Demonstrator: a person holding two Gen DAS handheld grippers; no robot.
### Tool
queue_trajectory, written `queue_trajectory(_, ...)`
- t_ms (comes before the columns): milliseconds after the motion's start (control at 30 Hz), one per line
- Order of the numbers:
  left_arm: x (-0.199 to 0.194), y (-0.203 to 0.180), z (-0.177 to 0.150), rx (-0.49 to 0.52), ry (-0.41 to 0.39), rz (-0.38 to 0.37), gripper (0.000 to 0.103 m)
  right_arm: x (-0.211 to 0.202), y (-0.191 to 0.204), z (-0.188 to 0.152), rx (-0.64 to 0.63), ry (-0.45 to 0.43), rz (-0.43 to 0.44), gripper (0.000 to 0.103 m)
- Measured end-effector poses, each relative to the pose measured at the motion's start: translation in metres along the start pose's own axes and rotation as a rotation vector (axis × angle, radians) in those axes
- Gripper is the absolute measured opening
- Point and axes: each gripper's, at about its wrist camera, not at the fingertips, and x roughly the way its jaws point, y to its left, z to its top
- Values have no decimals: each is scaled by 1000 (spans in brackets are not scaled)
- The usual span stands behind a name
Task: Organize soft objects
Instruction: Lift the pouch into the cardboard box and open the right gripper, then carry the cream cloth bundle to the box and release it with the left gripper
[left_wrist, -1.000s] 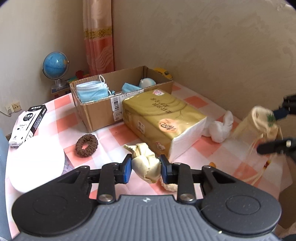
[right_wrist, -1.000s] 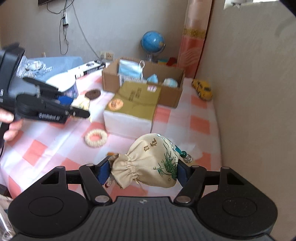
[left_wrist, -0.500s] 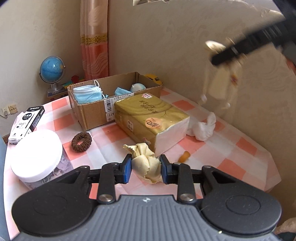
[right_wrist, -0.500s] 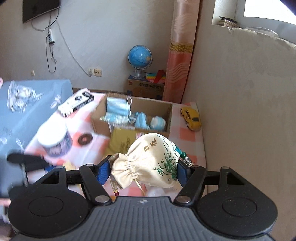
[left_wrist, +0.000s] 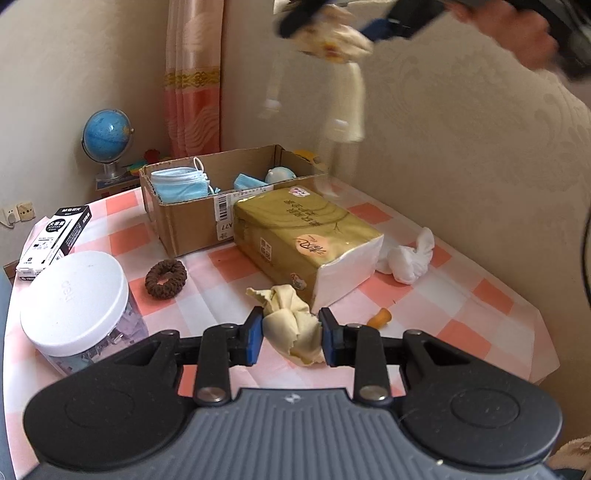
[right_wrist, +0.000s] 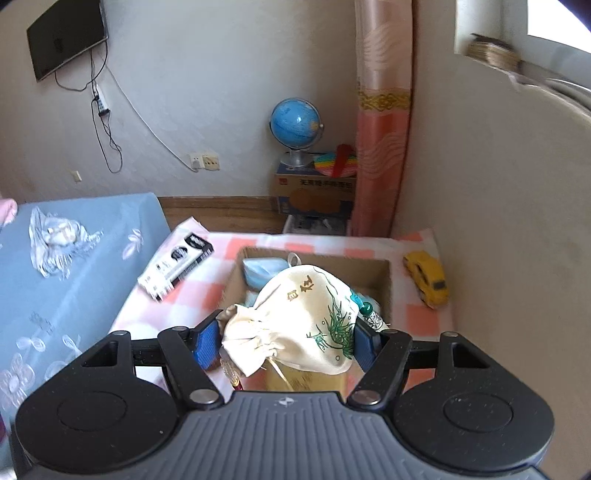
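Cream drawstring fabric pouch (right_wrist: 299, 317), pinched in the right tool (right_wrist: 284, 341), hangs directly above the open brown cardboard box (right_wrist: 373, 273), while the left tool (left_wrist: 291, 334) pinches a crumpled pale-yellow cloth (left_wrist: 291, 325) nearer the bench's (left_wrist: 461, 295) front.

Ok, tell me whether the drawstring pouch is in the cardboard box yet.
Not yet. The right tongs hold the drawstring pouch above the cardboard box, clear of the masks inside.

The right gripper (right_wrist: 286, 341), clamped on the cream drawstring pouch (right_wrist: 306, 325), has risen from low over the checked tablecloth (right_wrist: 417, 314) to high above the cardboard box (right_wrist: 384, 277), which now fills the frame's centre. In the left wrist view, the pouch (left_wrist: 332, 37) has climbed from the right edge to the top.
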Motion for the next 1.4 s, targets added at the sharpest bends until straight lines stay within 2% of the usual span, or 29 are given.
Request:
queue_trajectory(233,6,8,0,-30,8,13,30,61,5,42,122,41,112,74)
queue_trajectory(400,13,13,0,-44,27,20,30,114,-10,47,198,96,127,74)
queue_trajectory(633,21,20,-1,-63,43,28,30,162,-32,42,199,115,-29,74)
queue_trajectory(867,27,24,-1,-69,53,28,30,174,-37,36,128,85,-200,74)
queue_trajectory(967,27,23,0,-69,53,22,30,178,-40,35,126,89,-240,74)
queue_trajectory(1100,28,20,0,-65,53,14,30,176,-38,30,119,110,-185,74)
queue_trajectory(1167,28,18,1,-62,53,12,30,177,-31,29,101,144,-87,77)
queue_trajectory(1233,28,17,1,-59,55,17,30,175,-26,28,103,172,-6,87)
queue_trajectory(1300,28,16,1,-59,55,18,30,170,-22,27,108,152,3,102)
queue_trajectory(1400,25,16,1,-57,54,21,30,161,-21,26,107,131,21,103)
